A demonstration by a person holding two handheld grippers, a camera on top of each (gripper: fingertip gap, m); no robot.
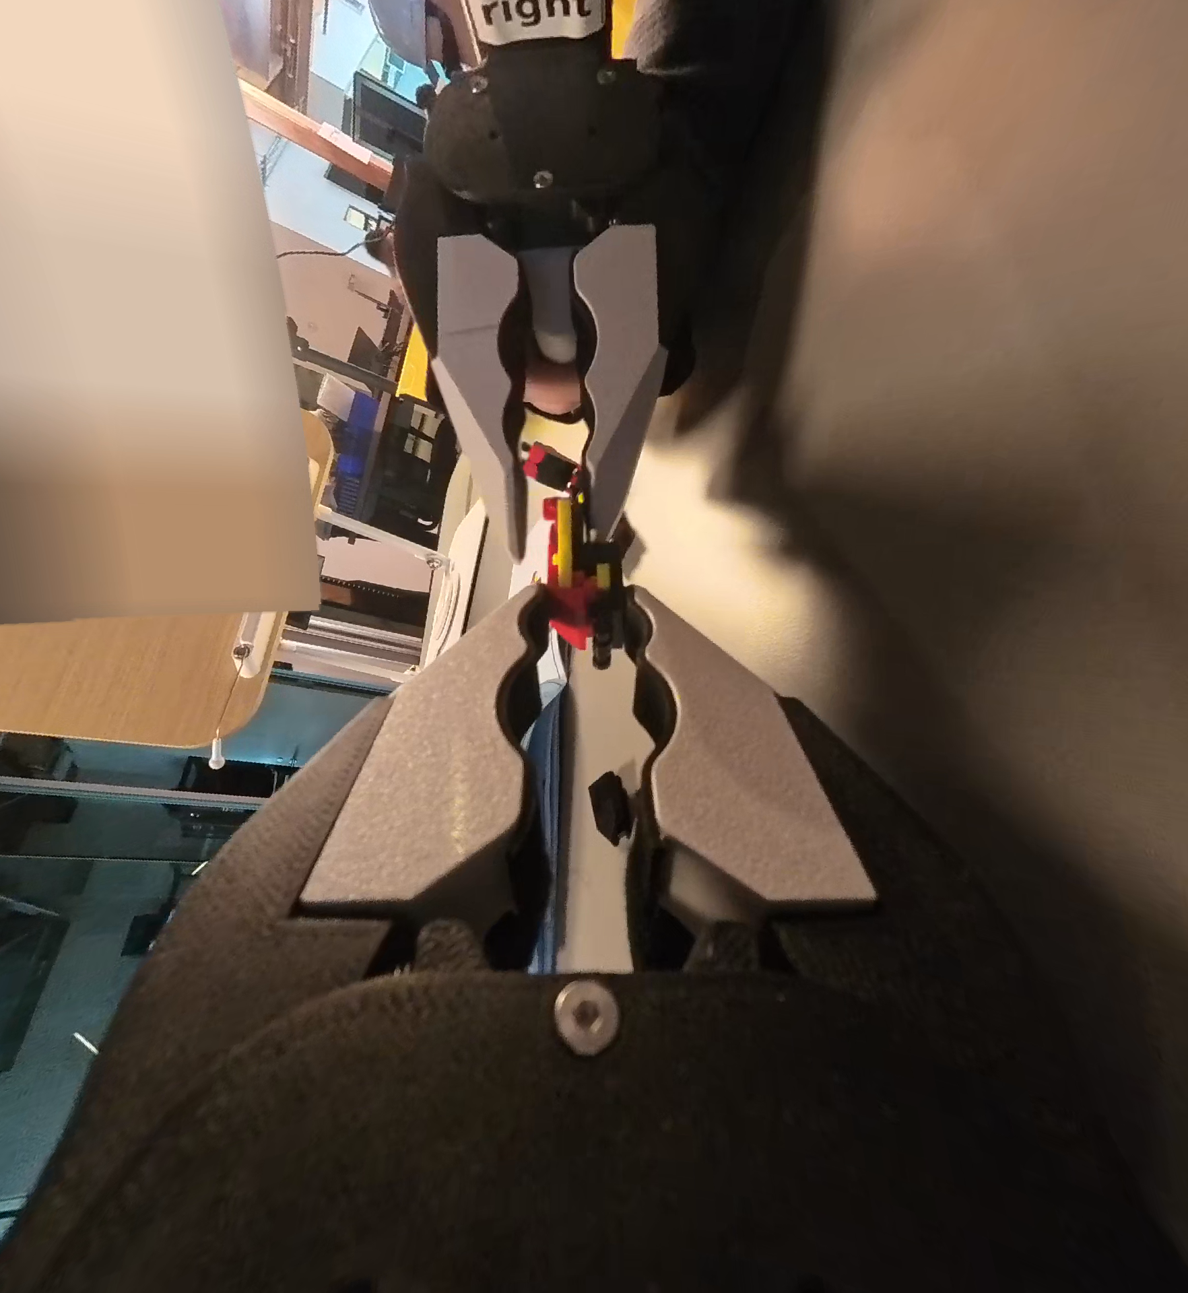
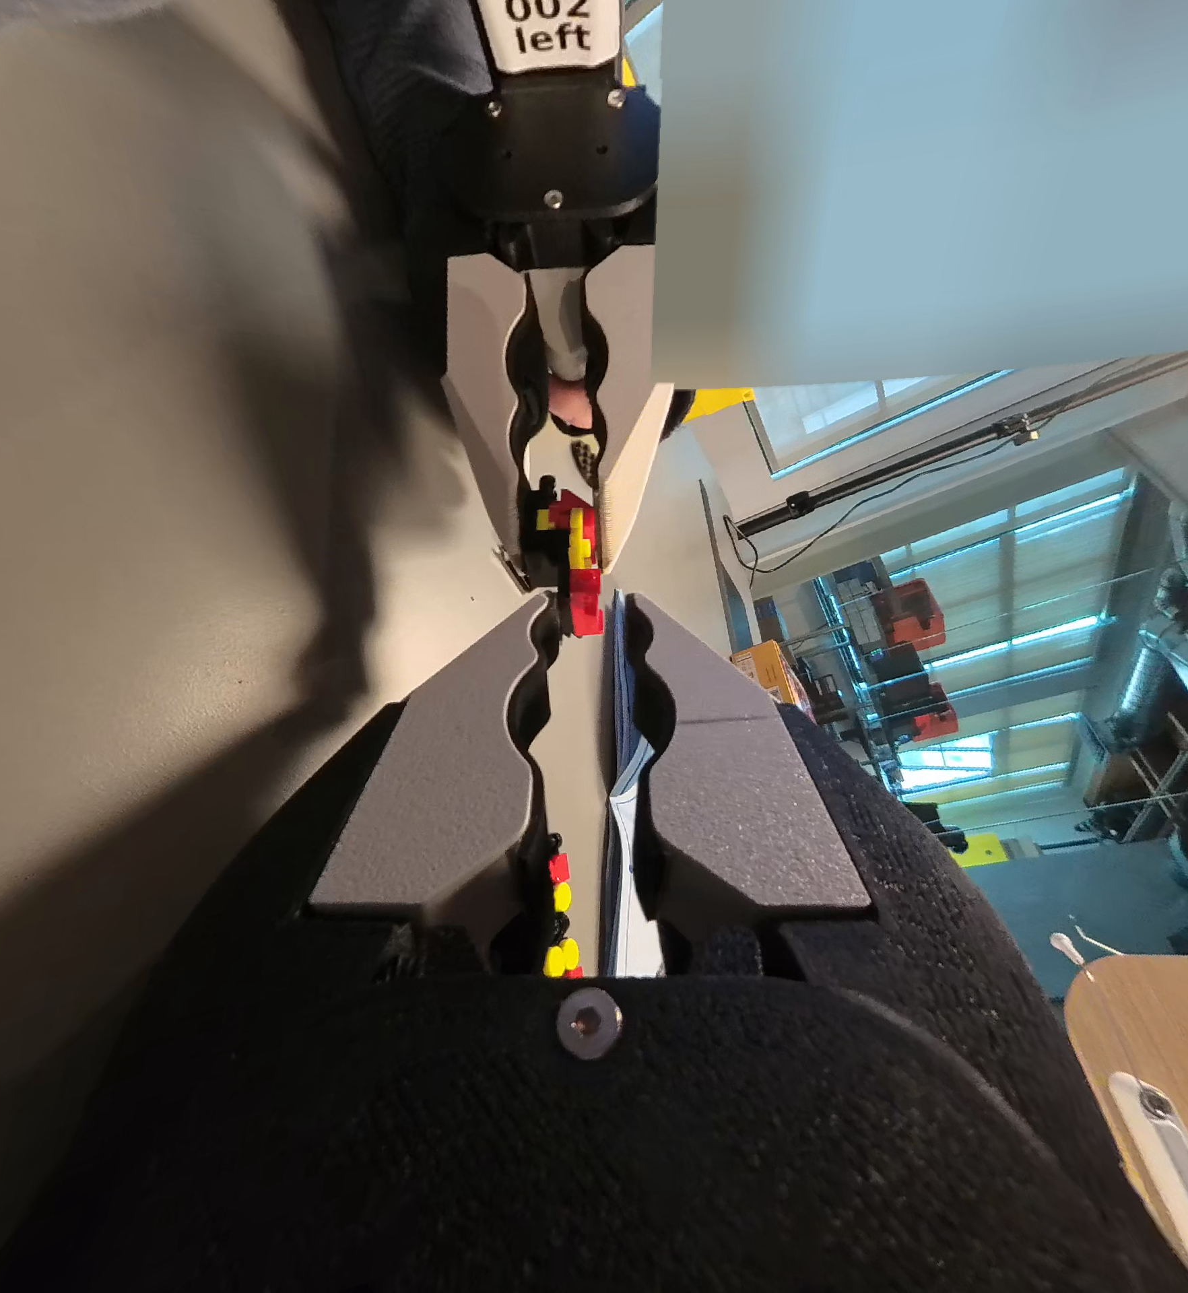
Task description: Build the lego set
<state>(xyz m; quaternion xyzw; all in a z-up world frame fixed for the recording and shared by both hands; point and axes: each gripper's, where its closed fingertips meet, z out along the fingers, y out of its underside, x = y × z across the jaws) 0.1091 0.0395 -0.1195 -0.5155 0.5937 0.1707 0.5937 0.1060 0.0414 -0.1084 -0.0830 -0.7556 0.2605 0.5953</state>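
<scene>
A small lego assembly (image 1: 577, 605) of red, yellow and black bricks sits between the tips of my left gripper (image 1: 585, 598), which is shut on it. In the right wrist view the left gripper (image 2: 563, 560) clamps the assembly (image 2: 577, 539) from above. My right gripper (image 2: 590, 602) faces it tip to tip. Its jaws stand slightly apart around the assembly's red end, with a gap on each side. The right gripper (image 1: 562, 542) also shows in the left wrist view. Both are held above the pale table (image 2: 192, 630).
Loose red, yellow and black pieces (image 2: 560, 895) lie on the table behind my right fingers. A red and black piece (image 1: 548, 465) and a black piece (image 1: 609, 804) lie there too. A booklet's edge (image 2: 630, 825) runs alongside. A wooden board (image 2: 1172, 1049) is off to one side. Only a small space, under 4 cm, lies between the two pairs of fingers.
</scene>
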